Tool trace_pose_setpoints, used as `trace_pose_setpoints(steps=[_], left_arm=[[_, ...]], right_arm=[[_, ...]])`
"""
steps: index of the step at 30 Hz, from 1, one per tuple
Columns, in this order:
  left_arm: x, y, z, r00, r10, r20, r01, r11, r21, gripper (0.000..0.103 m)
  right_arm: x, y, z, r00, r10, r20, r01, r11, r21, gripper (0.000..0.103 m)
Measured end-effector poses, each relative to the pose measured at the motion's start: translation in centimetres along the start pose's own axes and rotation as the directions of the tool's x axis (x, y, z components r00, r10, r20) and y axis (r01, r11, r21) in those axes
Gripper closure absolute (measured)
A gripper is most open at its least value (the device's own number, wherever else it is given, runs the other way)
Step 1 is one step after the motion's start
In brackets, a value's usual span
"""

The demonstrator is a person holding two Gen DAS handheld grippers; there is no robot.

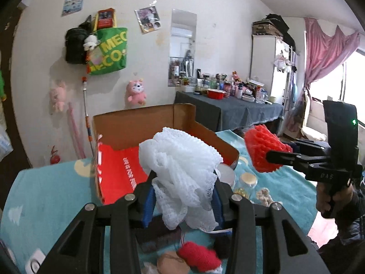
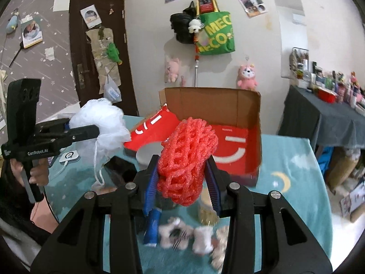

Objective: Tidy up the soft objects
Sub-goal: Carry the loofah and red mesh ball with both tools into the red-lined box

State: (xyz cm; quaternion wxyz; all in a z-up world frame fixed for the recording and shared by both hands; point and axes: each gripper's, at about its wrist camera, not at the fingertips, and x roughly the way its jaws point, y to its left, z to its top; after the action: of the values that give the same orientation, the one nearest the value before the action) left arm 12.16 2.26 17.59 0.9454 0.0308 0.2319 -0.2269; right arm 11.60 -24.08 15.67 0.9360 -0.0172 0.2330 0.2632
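Left gripper clenched on white mesh pouf; right gripper clenched on red foam net. Both held above the teal table, near side of the open cardboard box.

Risks, 2:
- pouf's dangling cord may snag on clutter below;
- springy net could slip from the pads and fall short of the box.

I see a white mesh pouf, frilly netted plastic, soft and matt. The red foam net looks like spongy foam with a faint grainy sheen. My fingers carry ribbed blue pads on matt black plastic with shiny metal bolts. The cardboard box is plain brown paperboard, printed glossy red inside. The bench wears teal cloth.
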Motion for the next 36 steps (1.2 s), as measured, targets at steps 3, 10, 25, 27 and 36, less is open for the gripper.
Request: trace_pose_setpoints(steps=[3, 10, 25, 27, 36], left_arm=[[1.3, 0.8, 1.8, 1.000, -0.018, -0.024, 0.019, 1.000, 0.010, 0.060], [5.5, 2.4, 5.4, 0.996, -0.028, -0.080, 0.032, 0.999, 0.043, 0.059], [21.6, 7.1, 7.6, 0.959, 0.053, -0.278, -0.048, 0.999, 0.025, 0.059], [23.2, 7.7, 7.6, 0.957, 0.059, -0.285, -0.057, 0.998, 0.015, 0.058], [29.3, 11.2, 6.4, 0.933, 0.057, -0.356, -0.094, 0.992, -0.089, 0.057]], right_arm=[[1.2, -0.3, 2.0, 1.000, 0.016, -0.018, -0.016, 0.999, -0.038, 0.066], [6.1, -1.5, 7.0, 0.995, 0.022, -0.094, -0.032, 0.994, -0.107, 0.066], [24.6, -7.3, 11.1, 0.930, -0.041, -0.365, 0.011, 0.996, -0.084, 0.066], [27.1, -8.4, 11.0, 0.912, -0.047, -0.407, 0.028, 0.998, -0.054, 0.066], [34.3, -11.5, 10.0, 0.853, -0.067, -0.517, 0.102, 0.994, 0.038, 0.066]])
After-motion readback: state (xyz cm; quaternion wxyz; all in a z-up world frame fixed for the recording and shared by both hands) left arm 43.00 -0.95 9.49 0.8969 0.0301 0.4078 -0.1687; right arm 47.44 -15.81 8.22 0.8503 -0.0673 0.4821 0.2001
